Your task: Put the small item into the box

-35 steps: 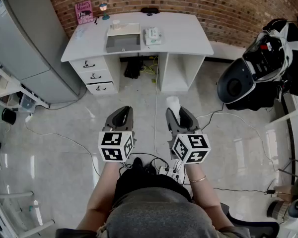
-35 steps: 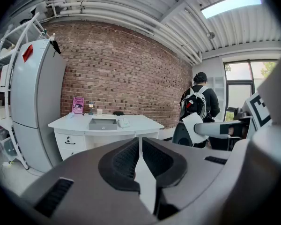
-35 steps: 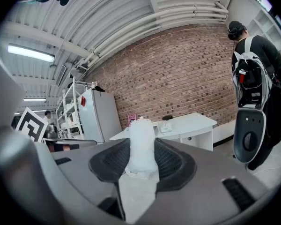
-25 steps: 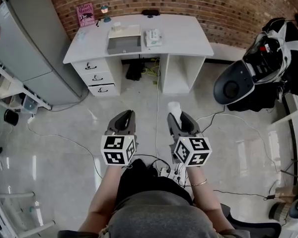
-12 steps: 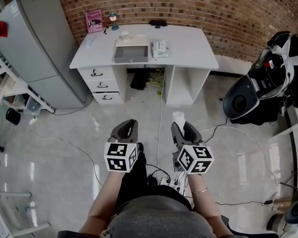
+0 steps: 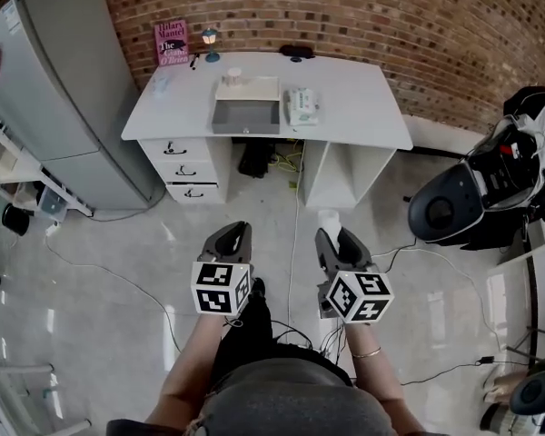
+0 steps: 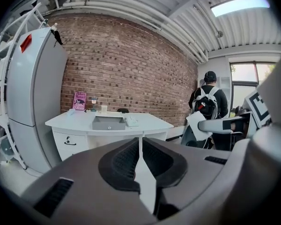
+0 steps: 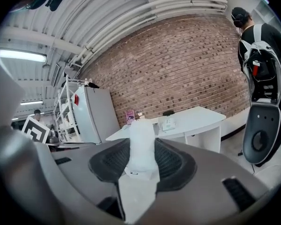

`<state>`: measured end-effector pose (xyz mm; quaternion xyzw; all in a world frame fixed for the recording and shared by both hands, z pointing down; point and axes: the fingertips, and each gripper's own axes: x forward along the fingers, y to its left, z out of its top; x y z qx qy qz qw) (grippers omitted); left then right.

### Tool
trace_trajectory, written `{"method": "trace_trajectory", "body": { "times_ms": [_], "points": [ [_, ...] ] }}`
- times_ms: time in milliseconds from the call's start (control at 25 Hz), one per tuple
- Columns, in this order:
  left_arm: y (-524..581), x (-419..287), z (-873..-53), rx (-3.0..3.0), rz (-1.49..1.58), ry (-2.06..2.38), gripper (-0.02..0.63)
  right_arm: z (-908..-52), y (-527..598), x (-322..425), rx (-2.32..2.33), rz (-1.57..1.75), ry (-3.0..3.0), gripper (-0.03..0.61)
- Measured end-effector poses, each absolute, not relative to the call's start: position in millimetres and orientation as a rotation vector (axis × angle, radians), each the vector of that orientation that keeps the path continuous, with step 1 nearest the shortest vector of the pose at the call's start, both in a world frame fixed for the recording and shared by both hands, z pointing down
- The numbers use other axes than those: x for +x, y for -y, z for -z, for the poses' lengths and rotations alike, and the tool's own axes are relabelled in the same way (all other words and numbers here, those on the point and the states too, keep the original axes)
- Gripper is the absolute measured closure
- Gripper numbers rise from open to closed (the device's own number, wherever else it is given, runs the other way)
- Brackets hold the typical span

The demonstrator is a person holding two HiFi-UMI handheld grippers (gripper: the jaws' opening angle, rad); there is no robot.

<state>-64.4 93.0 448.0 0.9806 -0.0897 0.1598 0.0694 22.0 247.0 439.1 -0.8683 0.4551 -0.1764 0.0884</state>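
Floor [image 6: 118, 271], pale and glossy with cables across it, fills most of the head view, and a brick wall [image 6: 363, 7] runs along its far side. Against that wall stands a tall grey fridge [image 6: 64, 89], and just beside it a white bench [image 6: 363, 107] with three drawers on its left. A grey box [image 6: 246, 116] sits open on the bench top, near the middle, with a pink book [image 6: 171, 43] propped against the wall to its left.

Well apart from the bench, over the floor, the person holds both grippers out side by side. The left gripper [image 6: 230, 231] is clenched, its jaws together with nothing between them. The right gripper [image 6: 332, 235] is grasping a small white item [image 6: 328, 218], which stands upright between the pads and sticks out past the jaw tips, far from the box.
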Motion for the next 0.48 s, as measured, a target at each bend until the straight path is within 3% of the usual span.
{"method": "trace_trajectory", "body": {
  "times_ms": [480],
  "points": [
    [12.1,17.8,-445.4,2.939,-0.484,0.253,0.575,-426.5,-148.7,110.7,-2.611,0.511,-1.301,0.413]
  ]
}}
